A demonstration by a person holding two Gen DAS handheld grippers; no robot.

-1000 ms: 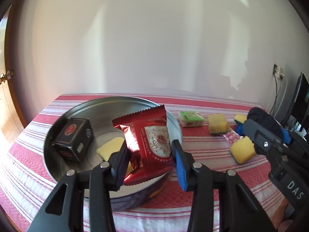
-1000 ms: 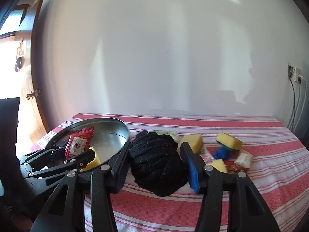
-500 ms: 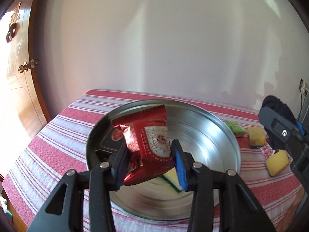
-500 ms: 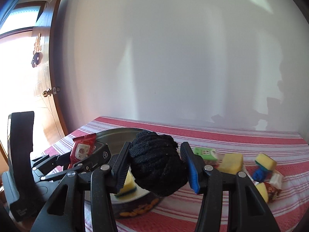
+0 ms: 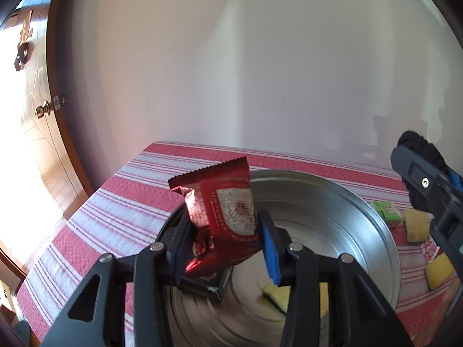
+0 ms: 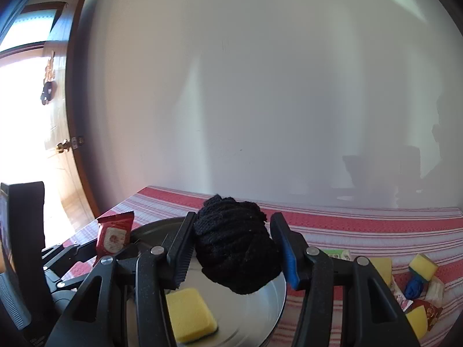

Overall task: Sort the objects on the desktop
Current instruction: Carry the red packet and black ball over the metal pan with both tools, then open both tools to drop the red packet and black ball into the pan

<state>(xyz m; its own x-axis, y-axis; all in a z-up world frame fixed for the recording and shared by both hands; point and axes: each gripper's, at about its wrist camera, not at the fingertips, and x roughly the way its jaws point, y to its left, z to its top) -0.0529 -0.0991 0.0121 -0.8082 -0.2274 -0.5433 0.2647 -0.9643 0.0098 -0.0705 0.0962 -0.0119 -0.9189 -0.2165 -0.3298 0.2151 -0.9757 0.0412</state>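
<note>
My left gripper [image 5: 224,243] is shut on a red snack packet [image 5: 222,211] and holds it above the near left side of a round metal tin [image 5: 376,222]. My right gripper [image 6: 234,256] is shut on a black knitted ball [image 6: 234,251] and holds it over the tin [image 6: 275,300]. A yellow sponge [image 6: 189,313] lies in the tin; it also shows in the left wrist view [image 5: 277,293]. A dark box [image 5: 202,284] lies in the tin, mostly hidden under the packet. The right gripper with the ball shows at the right of the left wrist view [image 5: 419,162].
The table has a red and white striped cloth [image 5: 121,202]. Right of the tin lie a green packet [image 5: 386,209], yellow sponges [image 5: 416,225], a blue item [image 6: 413,284] and small wrapped snacks [image 6: 428,313]. A wooden door [image 5: 37,115] stands at the left.
Both grippers have moved left and over the tin with their loads. The tin now fills the view under them, and the loose items have slid to the right.
</note>
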